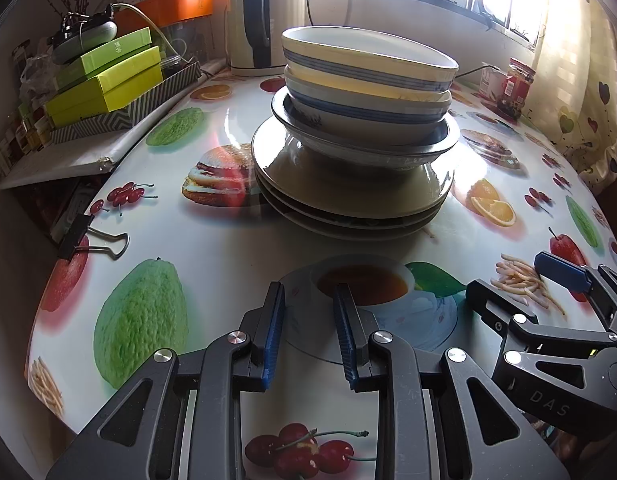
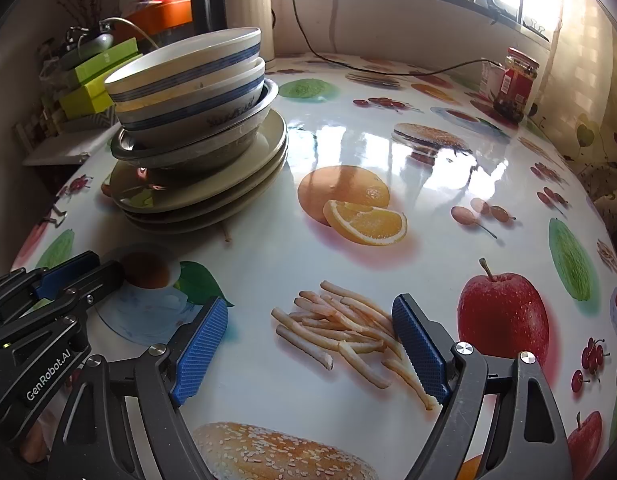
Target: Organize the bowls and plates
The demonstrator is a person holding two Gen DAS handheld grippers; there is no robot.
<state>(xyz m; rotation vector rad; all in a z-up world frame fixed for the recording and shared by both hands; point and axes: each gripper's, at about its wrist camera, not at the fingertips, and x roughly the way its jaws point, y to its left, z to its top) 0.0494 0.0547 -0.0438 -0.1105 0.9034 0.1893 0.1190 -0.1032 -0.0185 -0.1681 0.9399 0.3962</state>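
A stack of dishes stands on the fruit-print table (image 1: 228,272). Two white bowls with blue stripes (image 1: 368,68) sit tilted in a metal bowl (image 1: 364,140), on three beige plates (image 1: 348,192). The stack also shows at the left of the right wrist view (image 2: 196,120). My left gripper (image 1: 308,300) is open and empty, low over the table in front of the stack. My right gripper (image 2: 308,320) is open wide and empty, to the right of the left one; it shows in the left wrist view (image 1: 524,280).
A kettle (image 1: 256,20) and a cream flask stand behind the stack. Green boxes (image 1: 104,76) are piled at the back left. A red-labelled jar (image 2: 514,84) stands at the back right, with a black cable beside it. A binder clip (image 1: 92,240) grips the table's left edge.
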